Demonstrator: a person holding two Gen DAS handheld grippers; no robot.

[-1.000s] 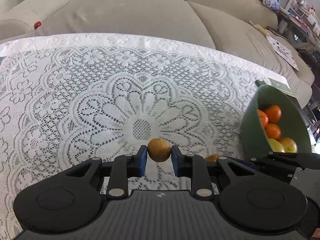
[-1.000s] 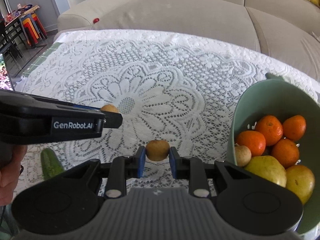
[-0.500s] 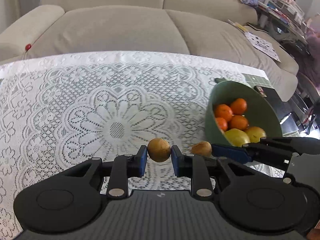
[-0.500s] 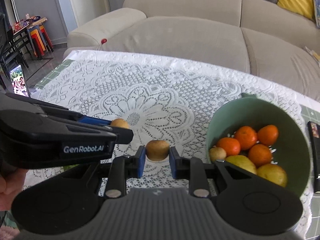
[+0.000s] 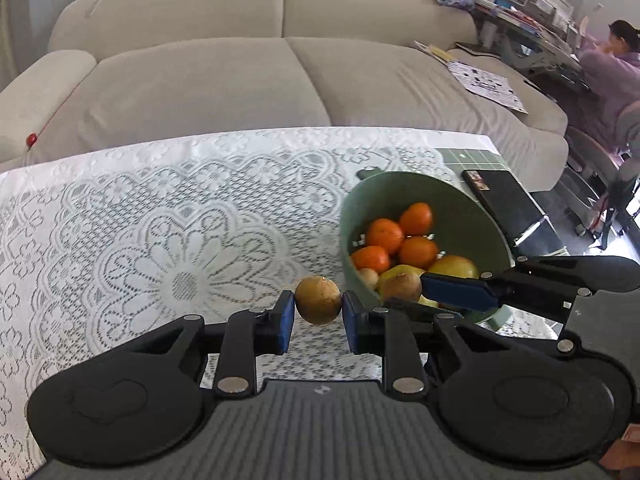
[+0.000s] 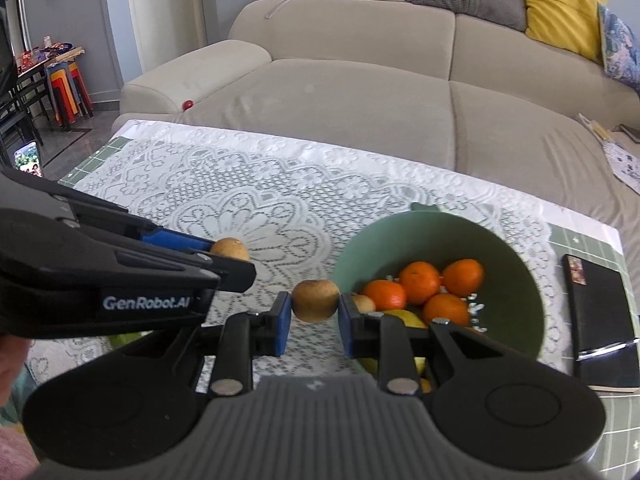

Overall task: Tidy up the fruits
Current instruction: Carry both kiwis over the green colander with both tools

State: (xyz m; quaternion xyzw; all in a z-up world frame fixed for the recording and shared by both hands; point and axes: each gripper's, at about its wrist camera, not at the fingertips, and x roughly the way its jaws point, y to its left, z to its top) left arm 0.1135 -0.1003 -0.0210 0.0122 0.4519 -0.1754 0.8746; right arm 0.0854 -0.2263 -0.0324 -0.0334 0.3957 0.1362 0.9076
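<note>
— Brown and a bit russeted, both of them: two small round fruits, dull-skinned, one in each gripper. Could be longans or little kiwis; I can't tell.

— How are they held?

— The left gripper (image 5: 318, 316) has its fruit (image 5: 318, 300) pinched between the blue pads (image 5: 285, 322), narrow, gripped across the widest part. The right gripper (image 6: 314, 318) does the same with the other fruit (image 6: 315, 300), pads on either side of its middle.

— Will they slip?

— I'd guess not much. They look light and firm, the skin matte rather than glossy, so the pads should bite. Being round, though, one could roll out if the squeeze comes off centre. And press too hard and the skin may bruise.

— Where do they sit relative to the bowl?

— The bowl (image 6: 516, 280) is green, with oranges (image 6: 420, 282) and yellow fruit inside, lying ahead and to the right of the right fingers. That fruit is just beside the near rim, not yet over it, I think. The left one is up off the lace cloth (image 5: 180, 216), with the bowl ahead and to the right of its fingers, and the right gripper's fruit just beyond its right pad.

— So what's left?

— Carry each over the rim and open gently, I'd say; dropping from height could knock the pile.
</note>
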